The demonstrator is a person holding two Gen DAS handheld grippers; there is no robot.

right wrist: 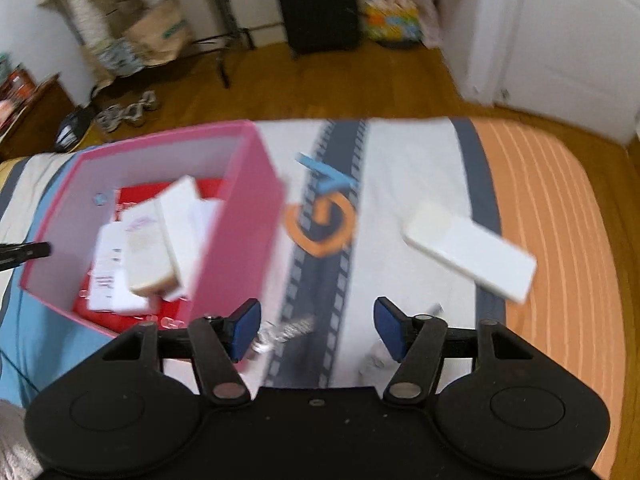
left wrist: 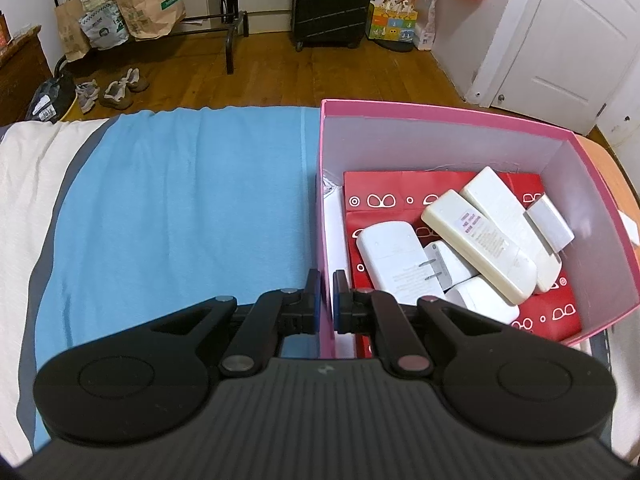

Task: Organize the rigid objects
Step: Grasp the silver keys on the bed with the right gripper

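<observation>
A pink box (left wrist: 448,114) stands on the bed and holds several white remotes (left wrist: 480,240) and chargers (left wrist: 394,258) on a red paper lining. My left gripper (left wrist: 327,300) is shut on the box's left wall, one finger outside and one inside. In the right wrist view the pink box (right wrist: 248,216) is at the left. My right gripper (right wrist: 316,326) is open and empty above the bedcover, right of the box. A white flat remote (right wrist: 468,252) lies on the bed ahead and to the right of it. This view is blurred.
The bed has a blue towel (left wrist: 180,208) left of the box and an orange striped cover (right wrist: 560,240) at the right. Beyond the bed edge are a wooden floor, shoes (left wrist: 116,90), paper bags, a black suitcase (left wrist: 332,0) and a white door (left wrist: 568,40).
</observation>
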